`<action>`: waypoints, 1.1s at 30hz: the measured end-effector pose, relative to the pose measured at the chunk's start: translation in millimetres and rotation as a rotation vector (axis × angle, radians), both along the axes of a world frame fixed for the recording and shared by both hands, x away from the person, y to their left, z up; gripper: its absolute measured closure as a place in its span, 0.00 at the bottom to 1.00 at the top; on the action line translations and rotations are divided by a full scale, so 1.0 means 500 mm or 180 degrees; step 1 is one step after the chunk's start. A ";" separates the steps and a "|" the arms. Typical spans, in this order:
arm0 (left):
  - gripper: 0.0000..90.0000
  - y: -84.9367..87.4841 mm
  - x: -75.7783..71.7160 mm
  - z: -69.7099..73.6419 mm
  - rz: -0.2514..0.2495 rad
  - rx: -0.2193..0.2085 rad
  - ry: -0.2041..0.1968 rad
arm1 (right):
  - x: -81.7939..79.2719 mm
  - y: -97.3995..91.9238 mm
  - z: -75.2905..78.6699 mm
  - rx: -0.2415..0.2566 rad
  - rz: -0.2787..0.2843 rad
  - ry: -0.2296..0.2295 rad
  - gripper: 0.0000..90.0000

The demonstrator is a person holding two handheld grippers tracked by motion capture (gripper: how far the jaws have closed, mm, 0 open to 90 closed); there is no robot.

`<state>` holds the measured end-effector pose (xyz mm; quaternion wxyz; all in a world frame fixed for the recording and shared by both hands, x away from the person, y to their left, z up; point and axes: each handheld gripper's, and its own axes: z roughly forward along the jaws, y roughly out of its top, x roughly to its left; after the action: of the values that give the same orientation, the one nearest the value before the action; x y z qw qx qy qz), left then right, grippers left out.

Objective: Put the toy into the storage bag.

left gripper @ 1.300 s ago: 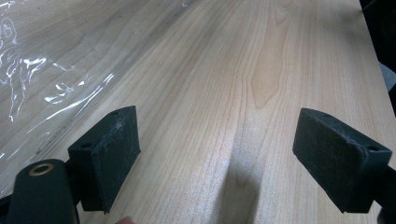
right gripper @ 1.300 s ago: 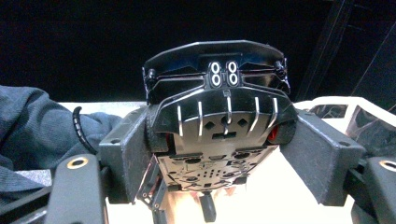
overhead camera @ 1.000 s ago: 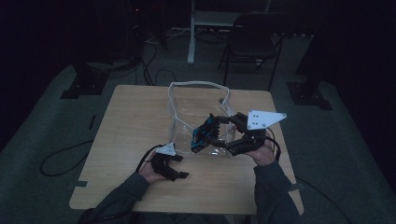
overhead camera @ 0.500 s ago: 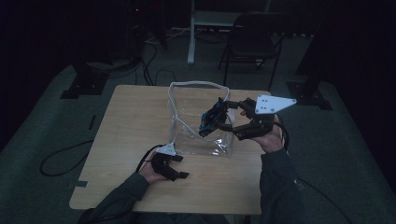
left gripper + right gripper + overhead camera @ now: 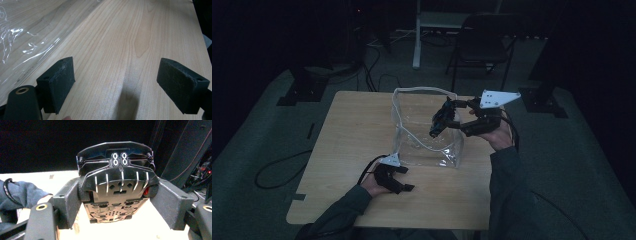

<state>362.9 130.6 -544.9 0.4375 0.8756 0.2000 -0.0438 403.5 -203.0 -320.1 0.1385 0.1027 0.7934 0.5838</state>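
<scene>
Nearest the person, the left gripper [image 5: 398,179] lay low on the wooden table [image 5: 347,130], close to its front edge, and its jaws stood wide apart with nothing between them; its own view showed bare wood grain between the two black pads [image 5: 58,77]. Just beyond it, touching nothing, stood a clear plastic bag [image 5: 424,127] in the middle of the table, its white-rimmed mouth open upward and one crinkled side showing at the corner of the left gripper view [image 5: 22,37]. Above the bag's right rim, the right gripper [image 5: 447,117] was held up off the table, and its jaws were clamped on a dark toy car [image 5: 439,120], one pad on each flank. The right gripper view showed the toy car's [image 5: 117,187] underside between those pads. Farther back, a folding chair [image 5: 484,37] stood on the dim floor.
</scene>
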 end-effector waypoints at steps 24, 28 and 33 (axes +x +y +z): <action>0.17 -0.001 0.000 -0.001 -0.0003 0.0000 0.0000 | 0.118 0.021 -0.031 -0.0334 -0.0009 0.0223 0.30; 0.17 -0.001 0.000 -0.001 -0.0004 -0.0001 0.0004 | 0.134 0.030 -0.042 -0.0424 -0.0008 0.0291 0.30; 0.17 -0.001 0.000 -0.001 -0.0009 0.0007 -0.0003 | 0.143 0.039 -0.050 -0.0446 0.0007 0.0332 0.30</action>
<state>363.2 129.9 -545.4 0.4367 0.8763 0.1986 -0.0438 474.8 -183.5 -345.2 0.1032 0.1222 0.8385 0.5209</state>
